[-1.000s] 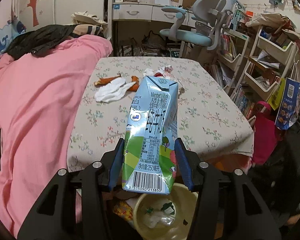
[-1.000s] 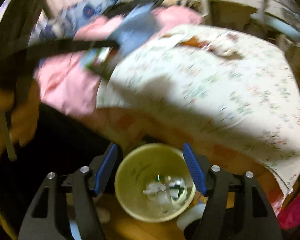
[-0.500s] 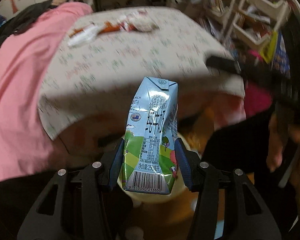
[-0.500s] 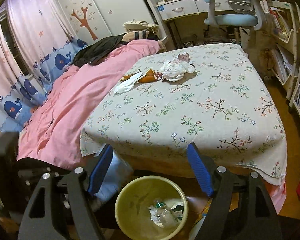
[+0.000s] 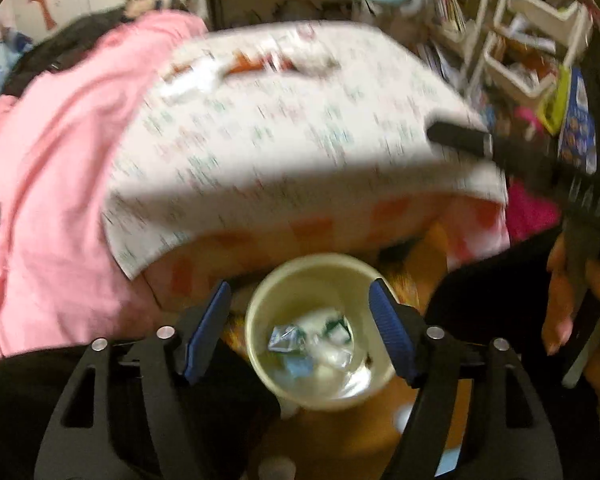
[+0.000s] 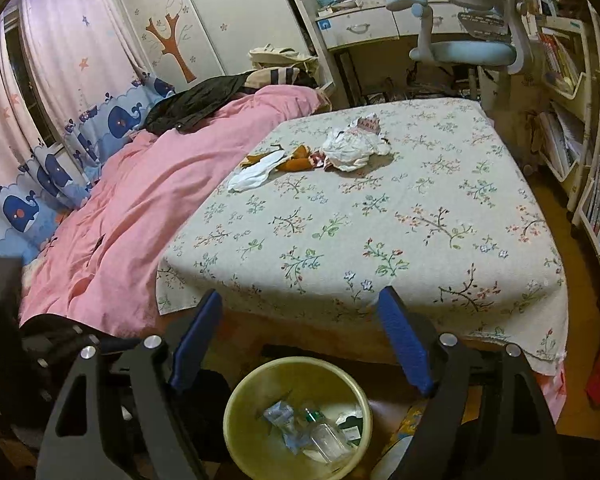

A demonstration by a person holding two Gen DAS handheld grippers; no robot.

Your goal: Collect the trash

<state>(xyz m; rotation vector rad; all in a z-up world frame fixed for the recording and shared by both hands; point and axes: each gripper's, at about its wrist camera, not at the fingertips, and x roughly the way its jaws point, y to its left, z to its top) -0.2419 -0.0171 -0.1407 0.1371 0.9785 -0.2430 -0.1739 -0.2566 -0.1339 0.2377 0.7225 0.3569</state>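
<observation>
My left gripper (image 5: 298, 284) hangs right over the pale yellow bin (image 5: 256, 308), its jaws opening with nothing between them. The light blue milk carton (image 5: 286, 336) lies inside the bin among clear plastic trash. In the right wrist view the bin (image 6: 236, 400) stands on the floor at the foot of the bed, below my right gripper (image 6: 300, 292), whose jaws are also opening and empty. On the floral bedspread (image 6: 380, 220), far from both grippers, lie a crumpled white wrapper (image 6: 352, 148), an orange wrapper (image 6: 296, 162) and a white tissue (image 6: 252, 174).
A pink duvet (image 6: 140, 200) covers the bed's left side, with a dark jacket (image 6: 196, 106) on it. A desk chair (image 6: 460, 52) stands behind the bed and bookshelves (image 6: 596, 184) line the right wall. A hand (image 5: 560, 292) holds the other gripper at the left view's right edge.
The left gripper's jaws have spread and the milk carton has dropped out of them into the bin. The right view has lifted from the bin toward the bed.
</observation>
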